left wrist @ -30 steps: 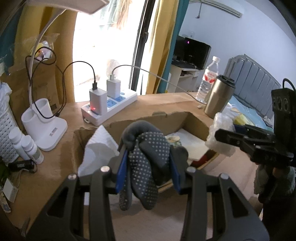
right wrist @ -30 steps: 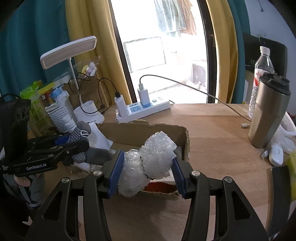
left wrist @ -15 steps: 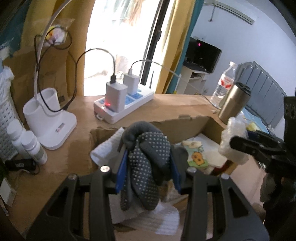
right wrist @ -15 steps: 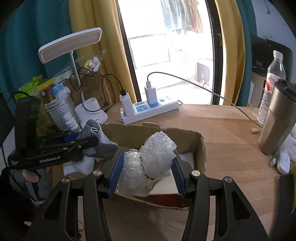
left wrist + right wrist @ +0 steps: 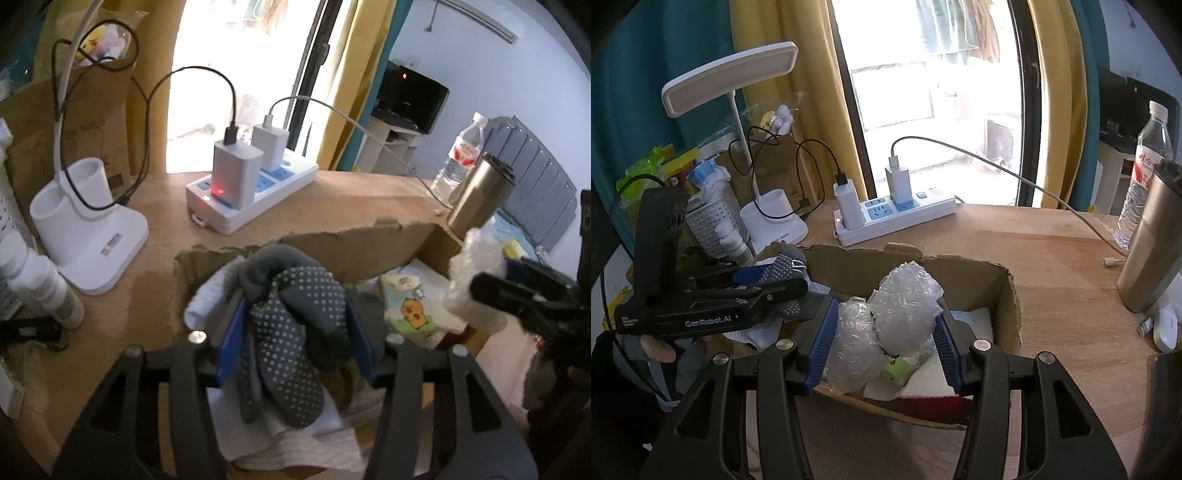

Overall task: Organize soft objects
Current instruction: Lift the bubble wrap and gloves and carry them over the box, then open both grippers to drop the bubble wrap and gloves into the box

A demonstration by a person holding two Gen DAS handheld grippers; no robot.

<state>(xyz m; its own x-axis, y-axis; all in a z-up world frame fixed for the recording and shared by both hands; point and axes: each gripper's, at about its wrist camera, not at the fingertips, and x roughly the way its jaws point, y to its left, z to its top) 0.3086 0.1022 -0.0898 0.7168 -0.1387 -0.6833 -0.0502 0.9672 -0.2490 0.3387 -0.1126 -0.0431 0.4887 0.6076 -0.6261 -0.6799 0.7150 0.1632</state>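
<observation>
My left gripper (image 5: 295, 347) is shut on a grey sock with white dots (image 5: 291, 325) and holds it over the left end of the open cardboard box (image 5: 388, 240). My right gripper (image 5: 882, 332) is shut on a wad of clear bubble wrap (image 5: 886, 321) and holds it over the box's front edge (image 5: 1008, 295). In the right wrist view the left gripper (image 5: 768, 284) with the sock (image 5: 783, 269) is at the left. White cloth (image 5: 295, 439) and a small printed tissue pack (image 5: 406, 302) lie in the box.
A white power strip with chargers (image 5: 251, 192) and a white lamp base (image 5: 88, 236) stand behind the box. A steel tumbler (image 5: 1152, 251) and a water bottle (image 5: 1145, 166) stand at the right. A white basket (image 5: 713, 221) and small bottles (image 5: 44, 288) are at the left.
Both grippers have moved forward over the box with their loads. The sock now hangs above the white cloth inside, and the bubble wrap is over the box interior.
</observation>
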